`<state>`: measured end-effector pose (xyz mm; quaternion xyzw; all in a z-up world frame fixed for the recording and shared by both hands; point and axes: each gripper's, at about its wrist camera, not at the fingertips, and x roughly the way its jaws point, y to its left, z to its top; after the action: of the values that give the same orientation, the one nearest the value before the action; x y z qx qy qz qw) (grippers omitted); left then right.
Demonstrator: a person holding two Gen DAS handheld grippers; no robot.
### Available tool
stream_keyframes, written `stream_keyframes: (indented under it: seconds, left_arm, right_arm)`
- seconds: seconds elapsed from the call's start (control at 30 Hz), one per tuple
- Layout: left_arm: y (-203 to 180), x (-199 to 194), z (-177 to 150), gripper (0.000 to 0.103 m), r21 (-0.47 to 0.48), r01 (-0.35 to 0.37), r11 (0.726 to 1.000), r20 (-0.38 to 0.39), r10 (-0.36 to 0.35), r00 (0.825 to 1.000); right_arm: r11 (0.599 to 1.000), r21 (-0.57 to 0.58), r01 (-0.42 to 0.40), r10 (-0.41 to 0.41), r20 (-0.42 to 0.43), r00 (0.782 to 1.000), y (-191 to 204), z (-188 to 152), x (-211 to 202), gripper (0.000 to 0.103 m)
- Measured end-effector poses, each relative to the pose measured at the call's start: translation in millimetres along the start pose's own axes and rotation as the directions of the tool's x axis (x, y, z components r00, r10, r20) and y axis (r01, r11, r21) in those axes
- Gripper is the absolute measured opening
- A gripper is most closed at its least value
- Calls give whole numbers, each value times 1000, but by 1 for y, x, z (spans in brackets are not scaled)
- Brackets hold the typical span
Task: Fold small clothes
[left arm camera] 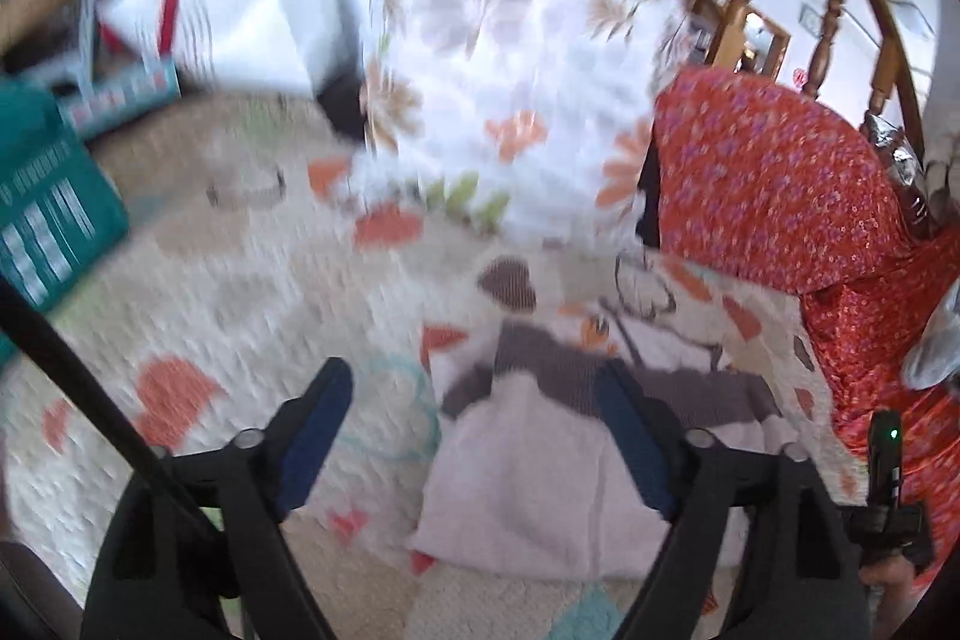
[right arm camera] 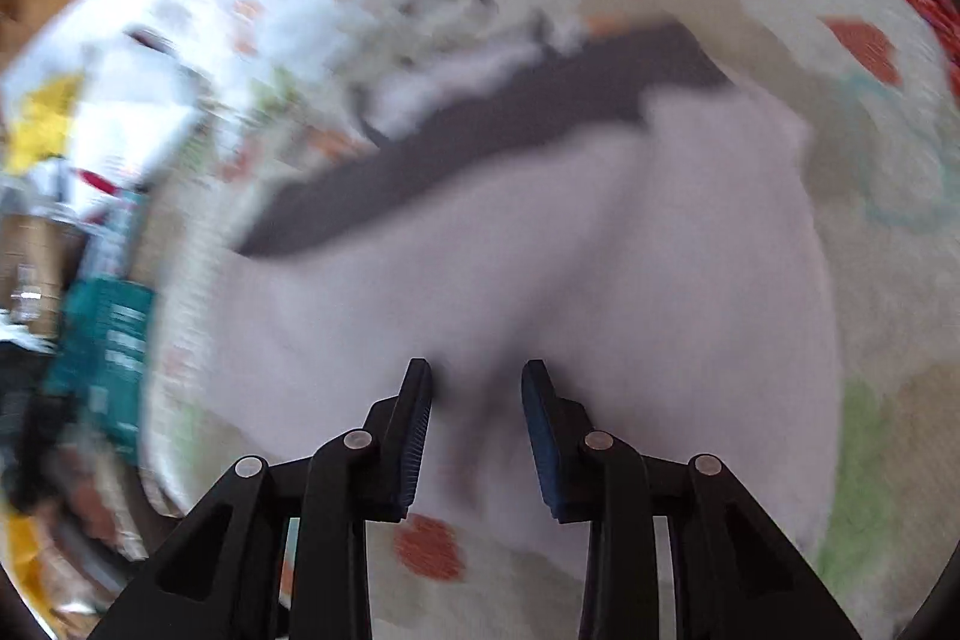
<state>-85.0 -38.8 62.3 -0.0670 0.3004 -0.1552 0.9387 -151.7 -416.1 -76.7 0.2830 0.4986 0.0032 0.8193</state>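
The left hand-held gripper (left arm camera: 468, 400) hangs with its blue-padded jaws spread wide and nothing between them, above the pale lilac garment with a dark grey band (left arm camera: 540, 490) lying on the cream patterned rug with orange hearts (left arm camera: 180, 316). At far left stands a teal plastic basket (left arm camera: 54, 220); behind hangs a white floral cloth (left arm camera: 510, 100), and a red flowered fabric (left arm camera: 780, 196) drapes at right. The right hand-held gripper (right arm camera: 477, 388) sits half-closed over a raised fold of the lilac garment (right arm camera: 540, 268); motion blur hides whether the pads pinch it.
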Motion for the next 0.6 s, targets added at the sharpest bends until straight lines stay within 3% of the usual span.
stream_keyframes:
  seconds: [0.1, 0.23, 0.3, 0.43, 0.53, 0.6]
  left_arm:
    - [-6, -30, -3, 102, 40, -76, 996, 145, 69, 987]
    - [-5, -51, -4, 103, 38, -92, 995, 214, 82, 973]
    - [-3, -54, -2, 103, 22, -78, 997, 197, 72, 978]
    - [-5, -41, 1, 103, 10, -9, 1000, 82, 8, 997]
    - [-3, -14, -6, 103, -27, 25, 999, -30, -26, 999]
    - [2, 6, -14, 103, -83, 55, 995, -114, -65, 991]
  right_arm:
    - [997, 44, 57, -57, -11, 998, -16, -11, -9, 34]
    - [984, 115, 138, -144, 42, 989, -40, -26, -39, 35]
    - [982, 131, 139, -152, 99, 983, -47, -29, -55, 35]
    - [990, 105, 92, -117, 260, 958, -39, -26, -88, 35]
    - [993, 50, 111, -121, 306, 944, -22, -21, -88, 35]
    - [993, 18, 119, -119, 298, 947, -10, -16, -75, 35]
